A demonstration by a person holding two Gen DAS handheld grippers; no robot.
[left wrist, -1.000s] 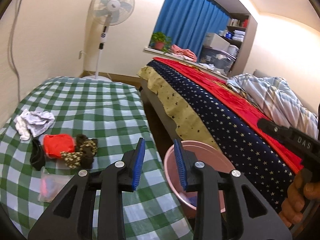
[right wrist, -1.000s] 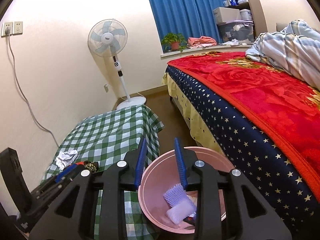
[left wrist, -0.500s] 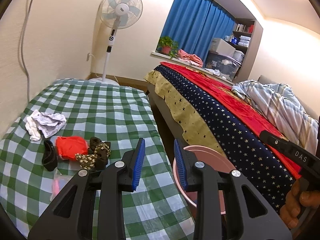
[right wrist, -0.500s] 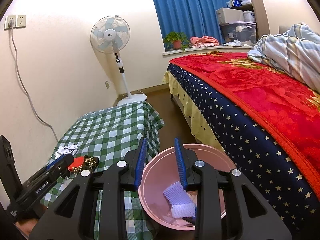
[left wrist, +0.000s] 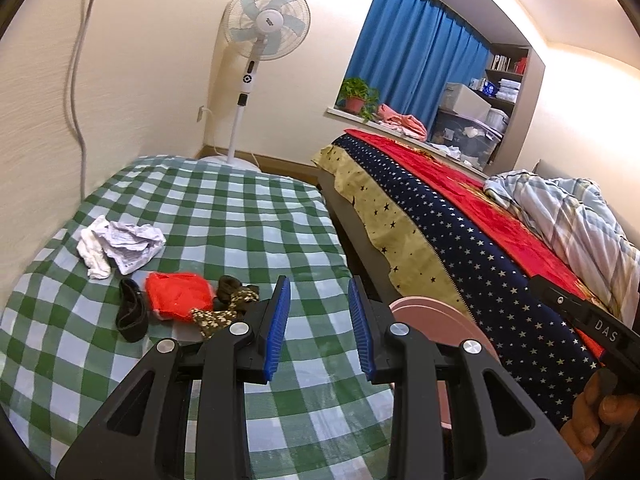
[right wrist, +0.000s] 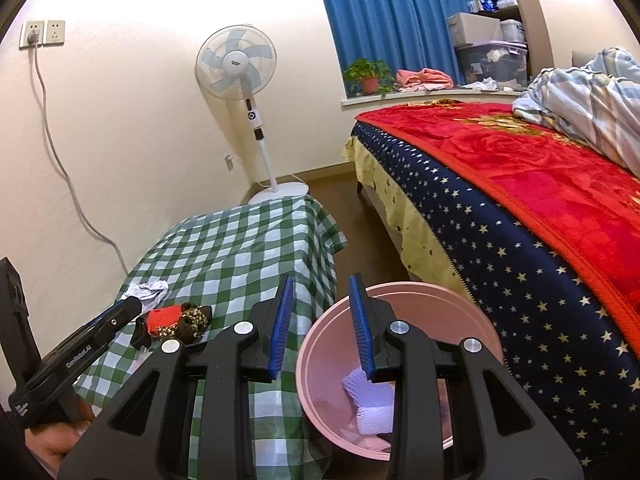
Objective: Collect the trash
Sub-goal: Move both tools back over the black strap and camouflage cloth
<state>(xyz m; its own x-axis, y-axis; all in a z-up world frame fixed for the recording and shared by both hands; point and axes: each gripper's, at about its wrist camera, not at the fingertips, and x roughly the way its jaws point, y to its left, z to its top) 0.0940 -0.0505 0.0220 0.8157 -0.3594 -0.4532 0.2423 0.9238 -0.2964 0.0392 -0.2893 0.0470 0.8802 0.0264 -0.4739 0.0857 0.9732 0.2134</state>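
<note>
On the green checked table lie crumpled white paper, a red wrapper, a black band and a dark spotted cloth. My left gripper is open and empty above the table's near right part. A pink bin stands on the floor between table and bed, with white foam netting inside. My right gripper is open and empty above the bin's left rim. The trash pile also shows in the right wrist view.
A bed with a red blanket and starred navy cover runs along the right. A standing fan is at the far wall beyond the table. A cable hangs down the left wall.
My left gripper has risen and drawn back from the bin toward the table, so the trash pile sits nearer its jaws. My right gripper has lifted a little above the bin.
</note>
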